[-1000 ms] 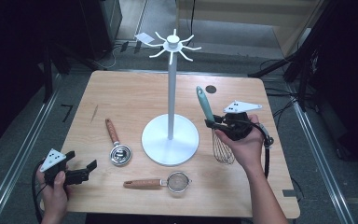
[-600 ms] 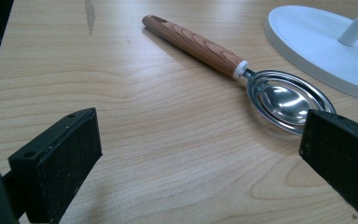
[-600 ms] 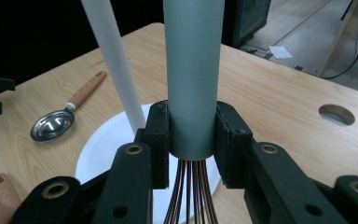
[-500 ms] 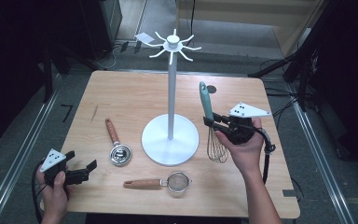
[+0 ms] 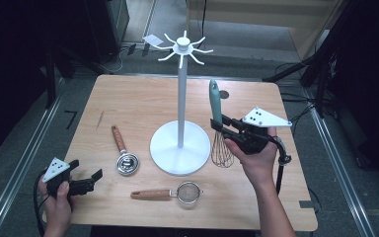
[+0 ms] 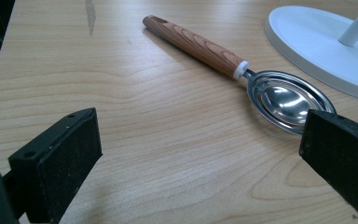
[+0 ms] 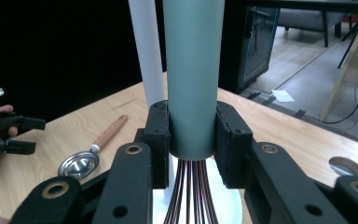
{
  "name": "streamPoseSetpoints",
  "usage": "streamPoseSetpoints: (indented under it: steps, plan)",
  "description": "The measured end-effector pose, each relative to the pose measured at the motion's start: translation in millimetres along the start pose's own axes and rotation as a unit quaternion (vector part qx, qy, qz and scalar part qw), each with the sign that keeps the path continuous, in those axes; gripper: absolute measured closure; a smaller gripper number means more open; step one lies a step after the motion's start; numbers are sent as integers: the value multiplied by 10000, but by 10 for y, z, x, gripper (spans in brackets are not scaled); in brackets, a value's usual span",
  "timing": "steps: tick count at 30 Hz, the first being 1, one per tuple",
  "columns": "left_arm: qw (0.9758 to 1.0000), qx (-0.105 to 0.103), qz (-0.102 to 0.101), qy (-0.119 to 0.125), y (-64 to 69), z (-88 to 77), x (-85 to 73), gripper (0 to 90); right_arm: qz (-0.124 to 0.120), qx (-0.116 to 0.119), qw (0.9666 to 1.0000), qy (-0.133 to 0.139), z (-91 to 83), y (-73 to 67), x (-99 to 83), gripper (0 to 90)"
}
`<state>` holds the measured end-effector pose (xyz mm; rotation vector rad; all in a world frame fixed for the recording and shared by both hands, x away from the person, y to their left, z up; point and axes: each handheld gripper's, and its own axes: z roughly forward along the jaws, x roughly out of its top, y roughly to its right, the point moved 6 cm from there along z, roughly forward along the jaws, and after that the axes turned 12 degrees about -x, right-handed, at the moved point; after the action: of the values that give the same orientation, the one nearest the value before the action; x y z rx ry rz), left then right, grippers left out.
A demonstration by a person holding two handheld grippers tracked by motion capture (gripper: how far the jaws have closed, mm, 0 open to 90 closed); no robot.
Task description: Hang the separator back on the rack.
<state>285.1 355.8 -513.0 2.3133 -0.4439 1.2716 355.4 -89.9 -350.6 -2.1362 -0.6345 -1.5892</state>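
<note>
Fingers (image 7: 161,135) of right gripper (image 5: 225,126) were clamped low on the whisk (image 5: 218,129) handle, just right of the stand (image 5: 180,98) pole. Light, stiff handle, smooth; springy wires, so grip the handle. Left gripper (image 5: 90,180) fingers stood apart, empty.

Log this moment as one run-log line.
right gripper: shut on teal-handled wire whisk, upright beside white hook stand | left gripper: open, over wooden table

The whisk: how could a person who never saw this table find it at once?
Find the tall white stand in the middle of the table. Just right of its base, the whisk is upright in the right gripper, clamped by its handle. It alone has a teal handle; the two other utensils have wooden ones.
</note>
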Motion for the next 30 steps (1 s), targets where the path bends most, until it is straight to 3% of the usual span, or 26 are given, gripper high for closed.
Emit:
streamPoseSetpoints:
  steps: [9, 20, 30]
  plan:
    - [10000, -4, -5, 23, 2, -2, 1, 0, 68, 60, 9993, 356, -66, -89, 155, 708]
    - [10000, -1, -6, 20, 2, -3, 0, 0, 30, 156, 9983, 568, -133, -188, 277, 708]
    - [10000, 5, -1, 22, 2, -2, 1, 0, 101, 128, 9963, 848, -212, -179, 380, 708]
